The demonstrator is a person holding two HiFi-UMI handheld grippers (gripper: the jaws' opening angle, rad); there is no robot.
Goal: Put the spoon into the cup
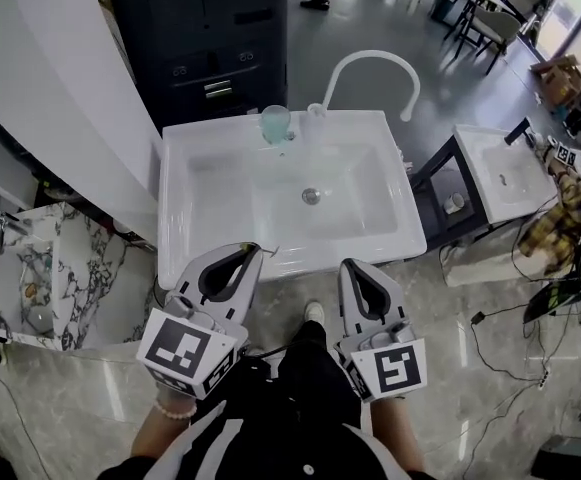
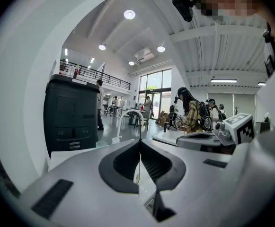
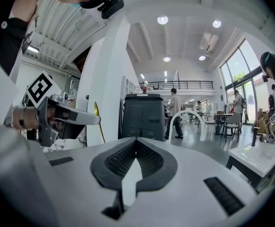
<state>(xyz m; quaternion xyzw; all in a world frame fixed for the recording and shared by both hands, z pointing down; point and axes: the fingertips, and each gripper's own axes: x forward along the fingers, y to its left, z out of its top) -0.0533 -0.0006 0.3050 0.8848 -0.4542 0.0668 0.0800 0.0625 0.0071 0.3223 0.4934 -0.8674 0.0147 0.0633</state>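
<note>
Left gripper (image 1: 257,250) pinches the skinny spoon (image 3: 97,111), right gripper (image 1: 349,264) is shut empty; spoon might swivel and knock the cup (image 1: 275,124) off the sink (image 1: 182,193).

spoon (image 2: 139,126): edge-on between the left fingers (image 2: 120,162), only a thin line shows
cup (image 1: 275,123): too small to tell what it holds
forearms (image 1: 160,438): cut off by the head view's bottom edge

White sink (image 1: 395,230): curved faucet (image 1: 375,55) at its rear edge; black cabinet (image 1: 205,28) behind it; marble counter (image 1: 45,268) left; small basin (image 1: 505,176) right.
</note>
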